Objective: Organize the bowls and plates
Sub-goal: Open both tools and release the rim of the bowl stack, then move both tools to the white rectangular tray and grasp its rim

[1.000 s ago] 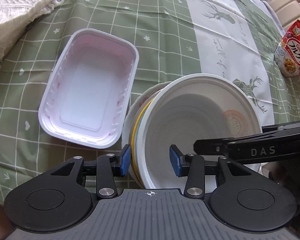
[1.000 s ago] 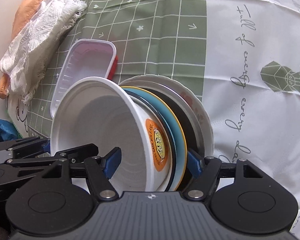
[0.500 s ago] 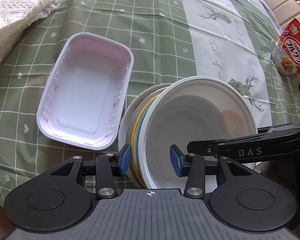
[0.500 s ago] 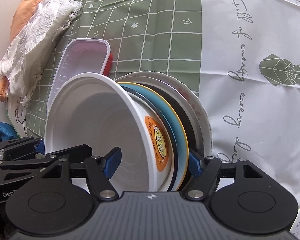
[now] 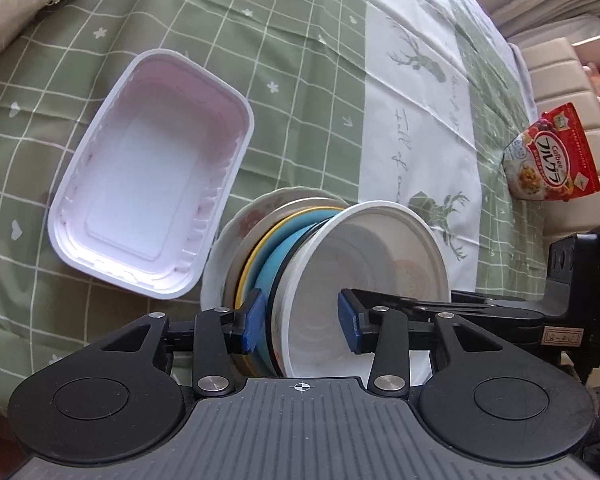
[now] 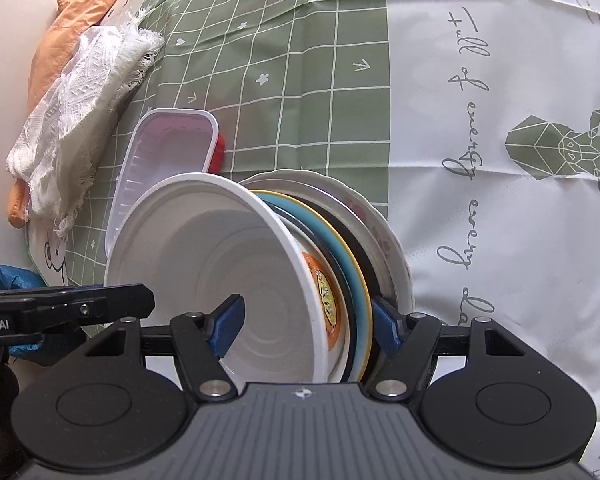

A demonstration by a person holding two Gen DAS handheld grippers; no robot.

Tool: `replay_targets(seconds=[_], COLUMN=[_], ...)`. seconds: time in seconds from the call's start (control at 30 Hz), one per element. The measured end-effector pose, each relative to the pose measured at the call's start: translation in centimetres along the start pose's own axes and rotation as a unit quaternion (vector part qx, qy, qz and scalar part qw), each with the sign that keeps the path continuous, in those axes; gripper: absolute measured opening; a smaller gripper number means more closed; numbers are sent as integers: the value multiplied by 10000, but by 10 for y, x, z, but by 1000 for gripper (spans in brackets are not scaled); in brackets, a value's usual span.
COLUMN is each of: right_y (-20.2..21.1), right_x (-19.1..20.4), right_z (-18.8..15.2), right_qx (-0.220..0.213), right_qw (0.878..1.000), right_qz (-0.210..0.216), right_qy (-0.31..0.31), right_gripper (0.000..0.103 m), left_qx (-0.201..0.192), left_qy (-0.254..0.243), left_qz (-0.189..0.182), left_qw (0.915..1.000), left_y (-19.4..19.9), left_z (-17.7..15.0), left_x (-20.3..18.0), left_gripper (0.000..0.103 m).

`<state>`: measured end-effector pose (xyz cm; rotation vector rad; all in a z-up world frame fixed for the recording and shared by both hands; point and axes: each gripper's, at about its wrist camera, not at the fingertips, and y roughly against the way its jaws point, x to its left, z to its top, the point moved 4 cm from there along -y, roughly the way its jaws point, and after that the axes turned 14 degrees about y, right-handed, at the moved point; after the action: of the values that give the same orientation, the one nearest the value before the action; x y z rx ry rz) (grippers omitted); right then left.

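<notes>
Stack of plates [image 5: 256, 256] with white bowl [image 5: 364, 280] on edge on deer-print tablecloth [image 6: 500, 160] reading "Full of energy", left gripper [image 5: 302, 324] and right gripper [image 6: 306, 318] clamped across it, jaws just narrowing, "Calbee" bag [image 5: 552, 160] far right, white tray [image 5: 152, 208] left.

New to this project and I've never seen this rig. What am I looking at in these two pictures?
There is no robot. A person holds a two-finger gripper in each hand, and each has a fisheye camera looking along its fingers. One picture is from the left gripper, the other from the right gripper. On the green checked tablecloth lie a white plastic tray, a white cloth and a cereal bag. Both grippers straddle a stack of plates fronted by a white bowl, tipped on edge, with one pad inside the bowl and one on the plates' side. Both jaws have just been closing on it. I cannot tell whether the pads press yet.
</notes>
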<state>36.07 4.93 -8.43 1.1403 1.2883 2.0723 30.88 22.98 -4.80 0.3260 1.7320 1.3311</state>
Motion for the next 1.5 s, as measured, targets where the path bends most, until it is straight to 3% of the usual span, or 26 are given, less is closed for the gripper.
replay_targets(seconds=[0.13, 0.27, 0.33, 0.43, 0.47, 0.9, 1.07, 1.5], right_y=[8, 23, 28, 30, 30, 25, 32, 43], right_x=[0, -5, -5, 2, 5, -3, 3, -18], right_z=[-6, -11, -12, -10, -8, -9, -10, -10], right_qx=[-71, -107, -102, -102, -106, -96, -119, -160], right_qw=[9999, 9999, 9998, 9998, 9999, 9999, 9999, 9997], right_qz=[-76, -84, -31, 95, 48, 112, 23, -135], right_qy=[14, -79, -152, -146, -81, -64, 25, -109], right_gripper=[55, 44, 43, 42, 43, 41, 42, 42], left_qx=[-91, -357, -297, -188, -110, 18, -56, -149], left_qy=[30, -130, -39, 21, 93, 82, 221, 245], left_qz=[235, 830, 923, 803, 653, 528, 305, 339], left_qw=[9997, 9958, 9953, 9966, 9978, 9986, 9993, 9990], left_y=[2, 9, 6, 1, 0, 4, 18, 21], left_z=[-3, -6, -5, -8, -10, -12, -9, -1], left_x=[3, 4, 6, 3, 1, -5, -4, -11], left_gripper=[28, 31, 31, 26, 31, 31, 26, 26])
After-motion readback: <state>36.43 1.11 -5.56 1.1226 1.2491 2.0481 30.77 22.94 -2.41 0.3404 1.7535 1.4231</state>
